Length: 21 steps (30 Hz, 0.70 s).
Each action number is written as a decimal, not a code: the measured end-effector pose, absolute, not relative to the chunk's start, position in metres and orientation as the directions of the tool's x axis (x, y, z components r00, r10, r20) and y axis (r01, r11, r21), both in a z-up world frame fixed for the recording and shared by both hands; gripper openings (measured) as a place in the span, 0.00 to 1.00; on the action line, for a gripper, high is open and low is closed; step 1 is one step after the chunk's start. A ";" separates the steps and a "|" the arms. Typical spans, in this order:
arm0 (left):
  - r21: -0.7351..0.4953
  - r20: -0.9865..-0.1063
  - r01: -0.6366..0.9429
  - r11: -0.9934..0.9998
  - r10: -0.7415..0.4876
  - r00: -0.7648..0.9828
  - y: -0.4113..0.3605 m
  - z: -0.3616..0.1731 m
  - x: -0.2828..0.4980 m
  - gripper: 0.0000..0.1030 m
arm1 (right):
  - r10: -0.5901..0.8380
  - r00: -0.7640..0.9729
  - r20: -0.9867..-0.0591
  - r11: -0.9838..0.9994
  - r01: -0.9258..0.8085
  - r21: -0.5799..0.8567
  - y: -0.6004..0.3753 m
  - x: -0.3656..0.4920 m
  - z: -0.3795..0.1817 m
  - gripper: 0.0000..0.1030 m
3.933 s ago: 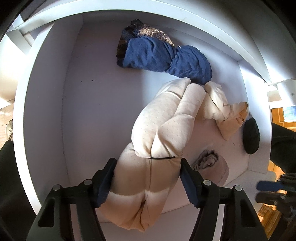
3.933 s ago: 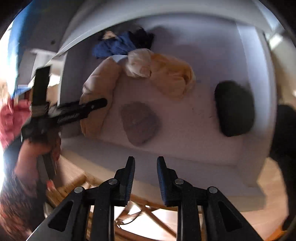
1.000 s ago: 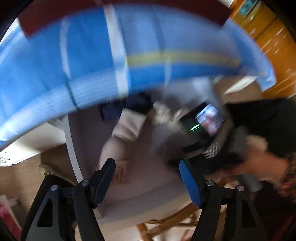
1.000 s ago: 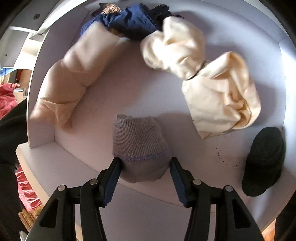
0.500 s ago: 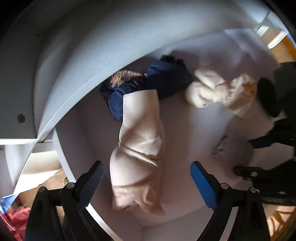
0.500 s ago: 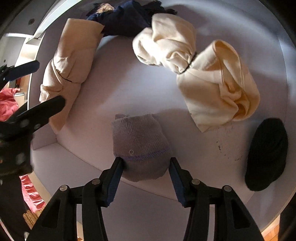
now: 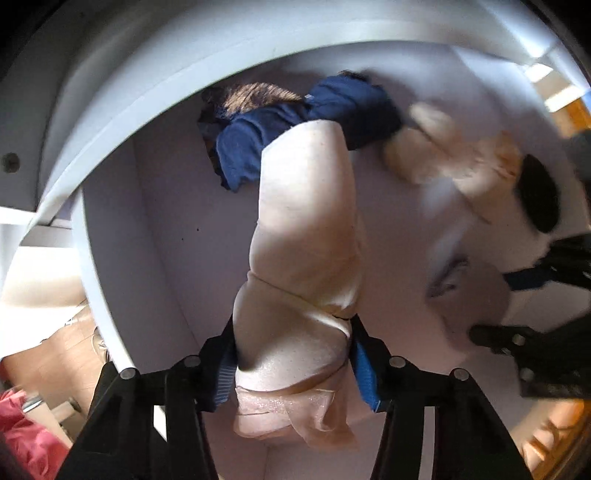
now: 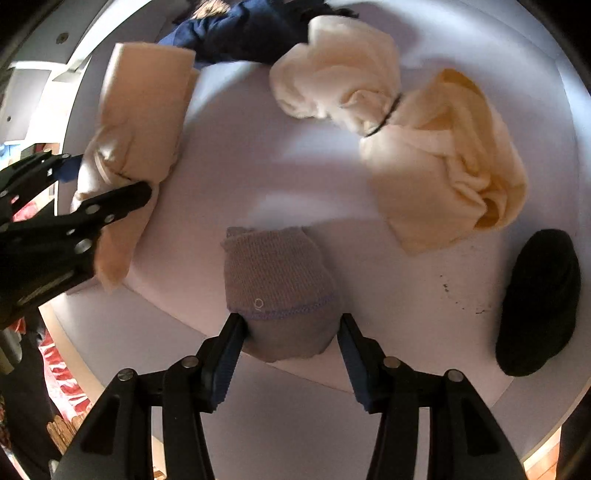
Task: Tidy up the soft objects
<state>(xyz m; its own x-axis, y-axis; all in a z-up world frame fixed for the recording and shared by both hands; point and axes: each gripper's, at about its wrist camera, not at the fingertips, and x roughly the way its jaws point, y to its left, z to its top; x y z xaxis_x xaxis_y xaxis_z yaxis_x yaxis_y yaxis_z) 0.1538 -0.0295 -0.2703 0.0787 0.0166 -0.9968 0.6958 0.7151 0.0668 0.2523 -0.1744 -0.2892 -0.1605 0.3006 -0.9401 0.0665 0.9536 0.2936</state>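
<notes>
A long peach cloth roll (image 7: pixel 306 229) lies in the white shelf compartment (image 7: pixel 166 229), its near end between the pads of my left gripper (image 7: pixel 293 363). The jaws are closing and both pads press into the cloth. In the right wrist view the left gripper (image 8: pixel 107 175) sits on the same peach roll (image 8: pixel 140 110) at the left. My right gripper (image 8: pixel 290 328) is shut on a grey knitted bundle (image 8: pixel 277 273) near the shelf's front edge. From the left wrist view the right gripper (image 7: pixel 506 306) shows blurred at the right.
A navy cloth (image 8: pixel 243 33) lies at the back beside the peach roll. A cream cloth bundle (image 8: pixel 436 155) tied with a dark band lies at the right, and a black soft piece (image 8: pixel 539 299) by the right wall. Red fabric (image 7: pixel 26 435) lies below the shelf at the left.
My left gripper has come down onto the near end of the peach roll and its jaws have narrowed from wide apart to pressing on it. The right gripper has stayed on the grey bundle.
</notes>
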 end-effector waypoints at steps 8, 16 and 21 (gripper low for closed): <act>0.051 -0.990 0.776 0.629 -0.073 0.124 -0.031 -0.230 0.120 0.53 | 0.293 -0.155 -0.943 0.956 0.046 0.289 -0.181 0.258 -0.291 0.44; 0.059 -0.967 0.864 0.499 -0.187 0.174 -0.048 -0.177 0.084 0.53 | 0.250 -0.115 -0.961 0.964 0.119 0.236 -0.205 0.263 -0.285 0.44; 0.010 -0.937 0.890 0.456 -0.306 0.167 -0.049 -0.129 0.064 0.53 | 0.255 -0.113 -0.960 0.960 0.147 0.238 -0.220 0.264 -0.285 0.44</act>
<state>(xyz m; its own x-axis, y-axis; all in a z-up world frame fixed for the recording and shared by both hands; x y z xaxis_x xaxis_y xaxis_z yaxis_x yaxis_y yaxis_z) 0.0641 -0.0492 -0.1285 0.1671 -0.3061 -0.9372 0.8899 0.4561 0.0097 0.2644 -0.2200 -0.2853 -0.1127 0.2554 -0.9603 0.1472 0.9600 0.2380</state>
